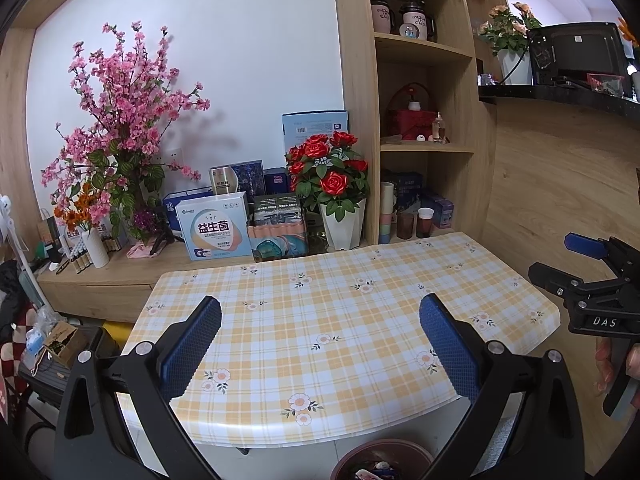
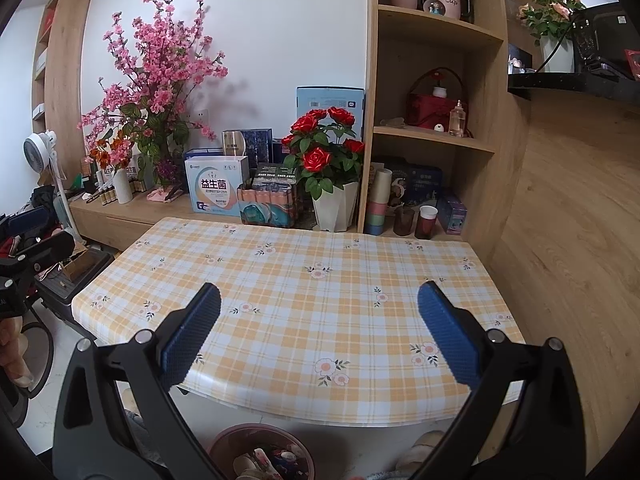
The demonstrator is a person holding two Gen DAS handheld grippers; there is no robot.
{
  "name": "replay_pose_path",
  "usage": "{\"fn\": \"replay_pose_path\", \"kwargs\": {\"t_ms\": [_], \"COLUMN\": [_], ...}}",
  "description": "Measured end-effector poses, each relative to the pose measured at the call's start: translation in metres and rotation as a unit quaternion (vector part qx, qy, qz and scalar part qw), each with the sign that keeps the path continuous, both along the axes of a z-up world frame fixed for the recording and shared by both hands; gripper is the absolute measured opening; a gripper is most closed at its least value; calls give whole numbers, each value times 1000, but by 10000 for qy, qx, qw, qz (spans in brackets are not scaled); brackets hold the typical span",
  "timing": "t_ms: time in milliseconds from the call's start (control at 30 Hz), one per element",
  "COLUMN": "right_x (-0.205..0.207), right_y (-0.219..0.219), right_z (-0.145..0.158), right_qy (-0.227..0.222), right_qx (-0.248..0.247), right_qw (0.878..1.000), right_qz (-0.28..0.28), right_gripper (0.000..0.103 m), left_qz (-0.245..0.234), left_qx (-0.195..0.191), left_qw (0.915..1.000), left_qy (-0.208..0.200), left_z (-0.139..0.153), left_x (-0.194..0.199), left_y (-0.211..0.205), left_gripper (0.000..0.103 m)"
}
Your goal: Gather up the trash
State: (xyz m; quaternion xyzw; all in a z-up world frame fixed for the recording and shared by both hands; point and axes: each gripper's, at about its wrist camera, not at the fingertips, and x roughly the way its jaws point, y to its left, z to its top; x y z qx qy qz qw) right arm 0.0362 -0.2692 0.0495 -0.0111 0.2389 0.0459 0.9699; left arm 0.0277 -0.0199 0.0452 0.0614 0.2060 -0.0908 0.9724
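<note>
A checked tablecloth [image 1: 340,312] covers the near table. On the far ledge, pink blossoms [image 1: 120,120] stand left, boxes [image 1: 212,224] in the middle, potted red roses [image 1: 332,176] right, beside wooden shelves [image 1: 424,92] holding mugs [image 1: 416,20].

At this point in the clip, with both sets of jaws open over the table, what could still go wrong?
1. The checked tablecloth shows no trash, and the bin below the near edge already holds scraps; further reaching may hit nothing.
2. The rose pot and boxes stand just past the table's far edge, so a forward sweep might knock them.
3. The left gripper and right gripper, both open and empty, sit side by side and could collide.
</note>
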Motion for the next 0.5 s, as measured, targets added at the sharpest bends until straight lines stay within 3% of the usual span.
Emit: {"fn": "replay_pose_path", "kwargs": {"t_ms": [500], "right_x": [0], "right_y": [2], "right_z": [-3], "right_qy": [11], "right_qx": [-15], "right_qw": [10000], "right_qz": [-5], "right_gripper": [97], "left_qz": [75], "left_qx": [19], "left_qw": [10000], "left_qy": [-10], "left_z": [1], "left_x": [-1], "left_y": [-2], "left_gripper": [97]}}
